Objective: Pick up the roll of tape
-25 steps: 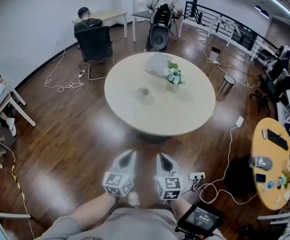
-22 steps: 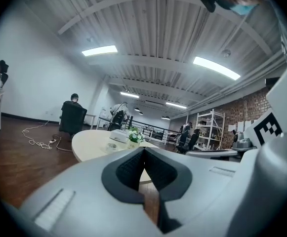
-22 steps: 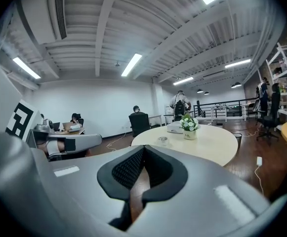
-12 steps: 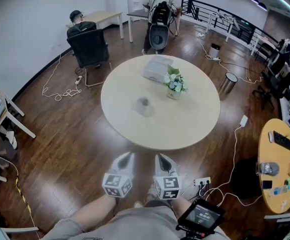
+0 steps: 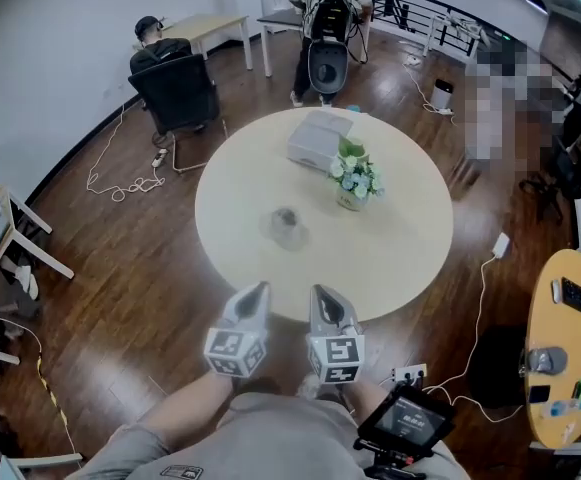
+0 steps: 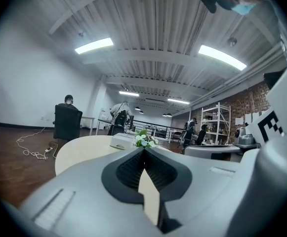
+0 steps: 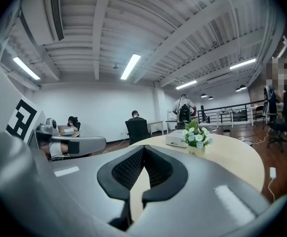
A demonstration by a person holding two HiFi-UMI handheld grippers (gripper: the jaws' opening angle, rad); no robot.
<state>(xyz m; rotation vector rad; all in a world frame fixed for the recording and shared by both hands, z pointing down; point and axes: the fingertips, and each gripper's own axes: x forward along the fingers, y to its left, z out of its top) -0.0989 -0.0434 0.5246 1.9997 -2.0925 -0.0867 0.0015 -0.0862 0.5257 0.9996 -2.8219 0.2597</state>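
The roll of tape (image 5: 286,226), a small clear-grey ring, lies left of centre on the round beige table (image 5: 390,258). My left gripper (image 5: 260,291) and right gripper (image 5: 320,293) are held side by side at the table's near edge, both pointing at the table. Each is shut with nothing between its fingers. In the left gripper view the jaw tips (image 6: 144,150) meet in front of the tabletop. The right gripper view shows its tips (image 7: 143,148) meeting the same way. The tape does not show in either gripper view.
A pot of white flowers (image 5: 355,178) and a white box (image 5: 319,138) stand on the far half of the table. Beyond it are a black chair with a seated person (image 5: 175,83) and a standing person (image 5: 328,28). Cables and a power strip (image 5: 408,375) lie on the wooden floor.
Both grippers have come forward together toward the table, whose near edge now lies just under their tips. The table and tape look larger and closer. The jaws stayed shut.
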